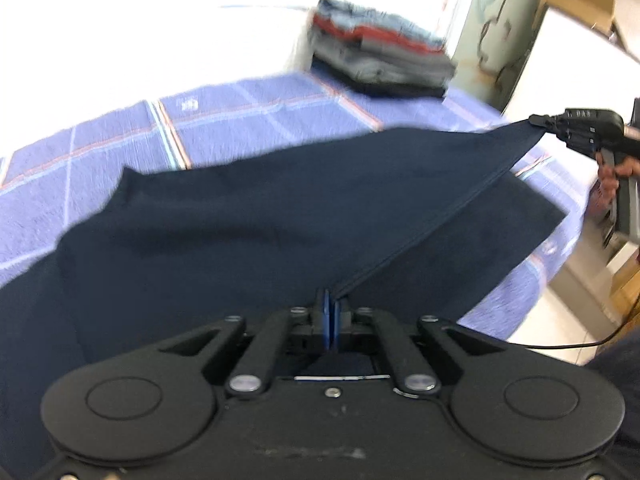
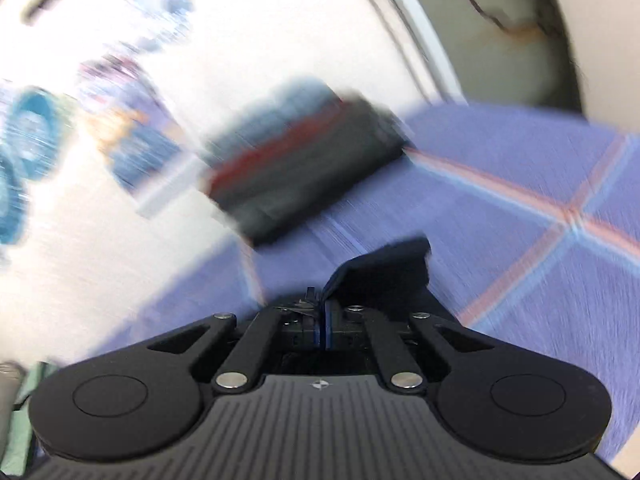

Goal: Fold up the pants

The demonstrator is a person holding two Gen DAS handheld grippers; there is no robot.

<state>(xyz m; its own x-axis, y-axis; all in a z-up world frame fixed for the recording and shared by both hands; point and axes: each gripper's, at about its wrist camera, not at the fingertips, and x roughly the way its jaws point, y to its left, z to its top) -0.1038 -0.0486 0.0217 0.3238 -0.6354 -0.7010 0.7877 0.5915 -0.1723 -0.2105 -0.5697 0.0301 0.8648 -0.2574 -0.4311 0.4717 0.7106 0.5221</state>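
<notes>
The dark navy cloth pants (image 1: 248, 216) fill the middle of the left wrist view over a blue checked cover (image 1: 100, 148). The left gripper (image 1: 330, 312) is clenched on their hem at lower centre. The right gripper (image 1: 538, 121), at the right edge, pinches the far corner taut.

A blue plaid bedspread (image 1: 248, 120) under glaring light (washed-out white beyond); cardboard box (image 1: 580, 0) at right.
</notes>
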